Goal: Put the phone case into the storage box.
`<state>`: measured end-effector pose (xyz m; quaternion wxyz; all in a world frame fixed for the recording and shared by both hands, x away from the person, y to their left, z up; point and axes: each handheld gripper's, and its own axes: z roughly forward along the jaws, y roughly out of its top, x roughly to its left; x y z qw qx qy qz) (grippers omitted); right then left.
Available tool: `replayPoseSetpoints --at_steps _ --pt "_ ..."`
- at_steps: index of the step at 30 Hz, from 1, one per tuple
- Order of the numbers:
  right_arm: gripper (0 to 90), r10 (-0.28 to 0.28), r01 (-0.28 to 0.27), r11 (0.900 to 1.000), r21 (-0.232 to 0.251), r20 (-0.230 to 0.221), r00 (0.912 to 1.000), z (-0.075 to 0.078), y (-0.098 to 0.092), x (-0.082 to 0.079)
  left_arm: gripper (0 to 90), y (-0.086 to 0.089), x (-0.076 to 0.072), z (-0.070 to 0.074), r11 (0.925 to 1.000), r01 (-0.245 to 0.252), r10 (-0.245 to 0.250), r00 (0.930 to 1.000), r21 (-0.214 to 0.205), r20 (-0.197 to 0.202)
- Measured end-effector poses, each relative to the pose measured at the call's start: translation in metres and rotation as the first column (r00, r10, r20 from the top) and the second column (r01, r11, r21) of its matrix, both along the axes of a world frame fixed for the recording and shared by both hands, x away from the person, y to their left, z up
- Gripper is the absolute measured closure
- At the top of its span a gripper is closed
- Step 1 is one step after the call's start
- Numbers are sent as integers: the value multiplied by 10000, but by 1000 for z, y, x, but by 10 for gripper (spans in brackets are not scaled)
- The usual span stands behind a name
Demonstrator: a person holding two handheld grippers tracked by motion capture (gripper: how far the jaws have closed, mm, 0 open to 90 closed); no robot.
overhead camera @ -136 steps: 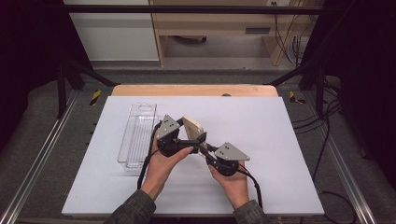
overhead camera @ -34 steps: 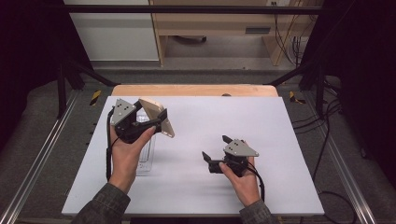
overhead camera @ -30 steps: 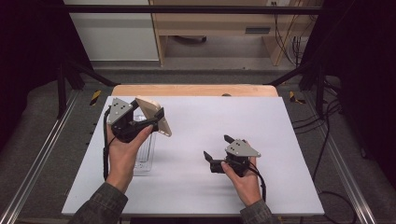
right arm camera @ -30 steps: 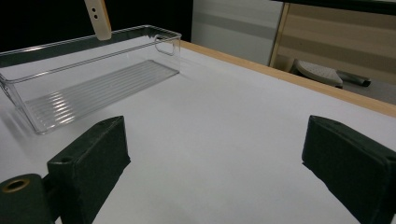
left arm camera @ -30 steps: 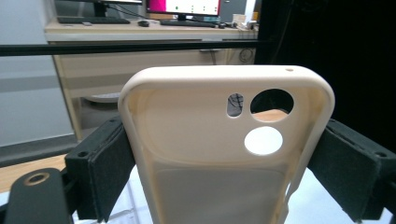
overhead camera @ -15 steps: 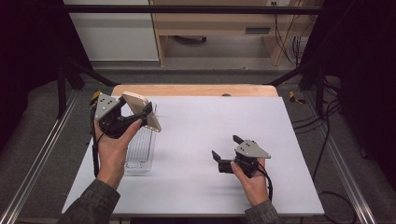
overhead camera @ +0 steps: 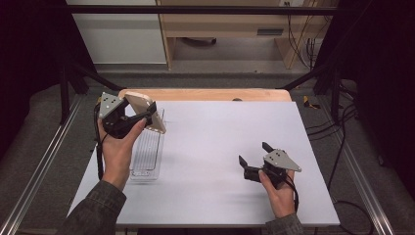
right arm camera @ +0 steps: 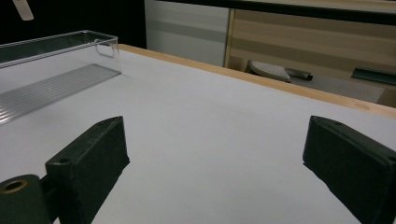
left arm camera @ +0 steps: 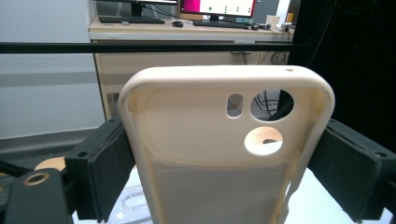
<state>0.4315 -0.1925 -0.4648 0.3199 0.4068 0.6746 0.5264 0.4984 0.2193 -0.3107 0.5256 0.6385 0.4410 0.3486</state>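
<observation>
A cream phone case (overhead camera: 146, 111) with camera cut-outs is clamped by its two long edges in my left gripper (overhead camera: 139, 115), raised above the far end of a clear plastic tray (overhead camera: 147, 152) at the table's left. In the left gripper view the phone case (left arm camera: 224, 140) stands upright between both black pads (left arm camera: 105, 172), its inner side facing the camera. My right gripper (overhead camera: 254, 157) rests low on the white table (overhead camera: 220, 147) at the front right, jaws wide apart and bare. The right gripper view has the clear tray (right arm camera: 51, 70) at its far left.
A wooden strip (overhead camera: 205, 94) runs along the table's far edge. Black frame bars and cables flank both sides. A desk with monitors (left arm camera: 215, 7) stands beyond the table in the left gripper view.
My left gripper has carried the phone case up and to the left, from the table's middle to above the tray's far end. My right gripper drifted right and toward the front edge, staying open.
</observation>
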Motion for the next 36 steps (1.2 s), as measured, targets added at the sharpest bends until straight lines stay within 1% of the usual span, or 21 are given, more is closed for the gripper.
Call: replayPoseSetpoints --at_steps 2,3,4,7,9,10,15,17,22,24,30,36 --pt "37 -129 129 9999 16 55 9999 -1 -3 -1 111 0 1 1 10000 -1 1 10000 -39 -66" --pt "36 -191 191 9998 66 35 9998 -2 -5 -1 111 1 3 1 10000 3 -3 10000 49 -3" --pt "33 -214 214 9997 145 8 9998 -2 -7 -1 111 1 3 1 10000 17 -17 10000 13 -84" --pt "33 -222 224 9995 213 -83 9997 -5 -12 -1 111 2 6 1 10000 -27 27 10000 90 -46" --pt "35 -253 253 9992 311 9 9997 -7 -16 -1 111 3 9 1 9999 -82 82 9999 58 -60" --pt "35 -216 216 9992 346 -8 9998 -9 -19 -1 111 4 10 1 9999 -120 121 9998 53 -131" --pt "33 -314 313 9989 336 43 9995 -10 -27 -4 111 4 18 1 9995 -301 300 9994 -37 -171" --pt "35 -262 259 9991 346 89 9996 -10 -29 -6 111 4 21 0 9994 -356 356 9992 41 -160" --pt "30 -120 110 9995 299 330 9994 -11 -36 -10 111 4 30 1 9986 -525 526 9985 49 -167" --pt "27 -61 52 9996 286 320 9995 -12 -39 -12 111 3 33 1 9984 -560 562 9983 79 -161" --pt "26 350 -358 9989 316 274 9990 -15 -47 -16 111 3 40 -2 9976 -682 685 9973 95 -280" --pt "26 491 -500 9984 277 305 9983 -17 -54 -22 111 4 45 -5 9971 -758 759 9966 48 -309"
